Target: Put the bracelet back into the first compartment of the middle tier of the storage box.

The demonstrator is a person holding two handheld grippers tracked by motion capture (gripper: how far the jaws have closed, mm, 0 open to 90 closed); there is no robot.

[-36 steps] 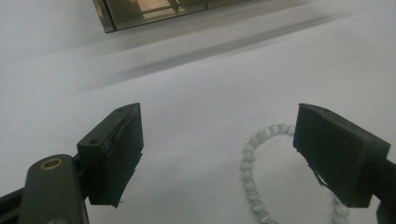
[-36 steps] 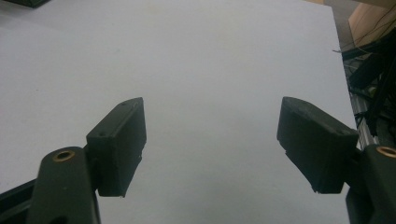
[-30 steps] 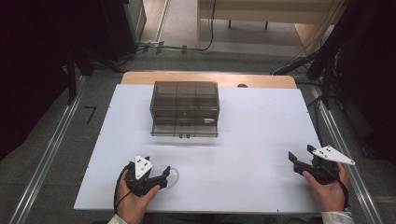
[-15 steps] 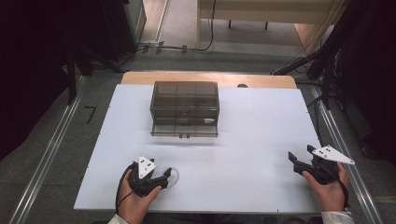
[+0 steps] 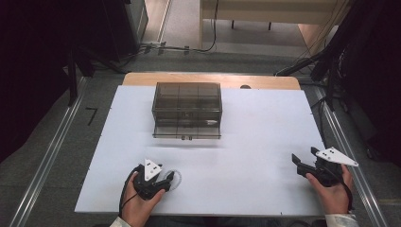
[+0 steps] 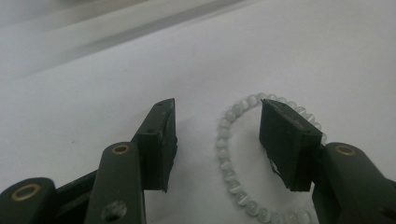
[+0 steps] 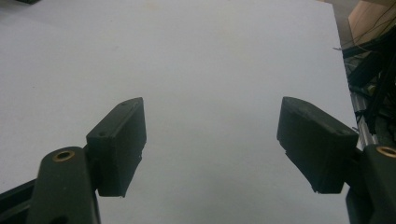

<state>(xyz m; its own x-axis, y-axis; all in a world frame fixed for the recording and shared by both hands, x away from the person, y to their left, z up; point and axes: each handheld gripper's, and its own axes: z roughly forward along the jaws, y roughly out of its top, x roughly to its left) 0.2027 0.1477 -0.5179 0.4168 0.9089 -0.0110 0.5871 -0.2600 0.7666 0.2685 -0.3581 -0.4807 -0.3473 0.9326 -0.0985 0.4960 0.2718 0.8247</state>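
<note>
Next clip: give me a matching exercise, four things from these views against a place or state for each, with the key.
Things:
1. bead bracelet
2. left gripper
3. right gripper
4. smoky clear drawer box

Places or states:
A. jaws wide apart over bare white board
B. at the far middle of the white board
C. lying flat, one side of its ring between two black jaws
D. jaws just been closing, pads not yet pressing the beads

Pairs: 1-C, 2-D, 3-A, 4-B

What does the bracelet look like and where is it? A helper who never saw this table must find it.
On the white table, look at the near edge, well in front of the smoky drawer box. There the left gripper straddles one side of a bracelet: a ring of small, pale, milky beads.
</note>
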